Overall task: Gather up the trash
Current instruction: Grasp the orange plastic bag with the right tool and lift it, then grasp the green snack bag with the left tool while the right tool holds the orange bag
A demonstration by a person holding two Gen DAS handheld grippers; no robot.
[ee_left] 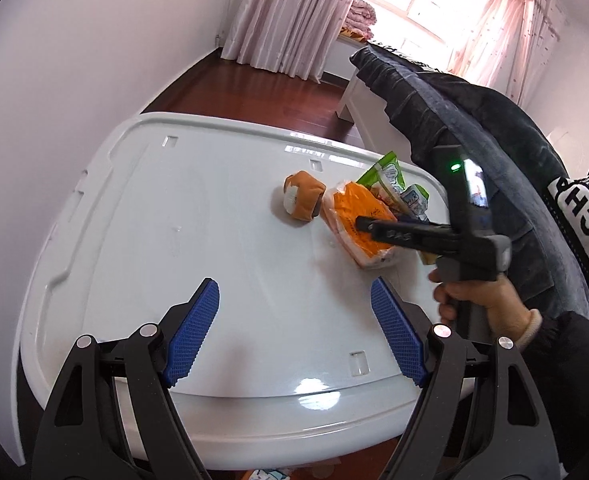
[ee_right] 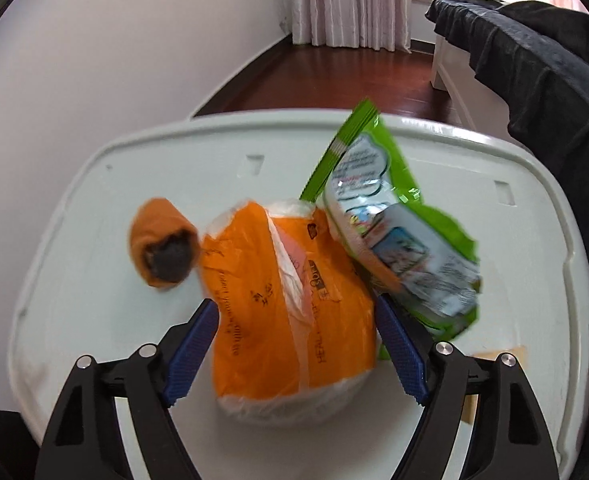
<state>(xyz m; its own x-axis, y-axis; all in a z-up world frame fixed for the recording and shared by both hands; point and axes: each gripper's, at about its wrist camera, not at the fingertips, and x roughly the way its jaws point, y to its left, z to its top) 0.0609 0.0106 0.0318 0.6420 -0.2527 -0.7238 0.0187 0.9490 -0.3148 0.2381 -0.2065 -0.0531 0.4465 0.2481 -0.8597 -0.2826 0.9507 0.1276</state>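
An orange and white tissue pack [ee_right: 286, 304] lies on the white table [ee_right: 94, 240]. A green snack wrapper [ee_right: 394, 216] leans on its right side. A rolled orange sock [ee_right: 162, 248] lies to its left. My right gripper [ee_right: 298, 320] is open, its blue pads on either side of the tissue pack. In the left wrist view the right gripper's tip [ee_left: 364, 223] is over the tissue pack [ee_left: 354, 220], with the wrapper [ee_left: 390, 182] behind and the sock [ee_left: 302, 196] to the left. My left gripper [ee_left: 294, 308] is open and empty above the near part of the table [ee_left: 174, 220].
A bed with a dark blanket [ee_left: 474, 128] stands right of the table. A white wall [ee_left: 54, 100] runs along the left. Red wood floor [ee_left: 274, 92] and pink curtains [ee_left: 294, 12] lie beyond. A brown paper scrap [ee_right: 502, 354] lies on the table's right.
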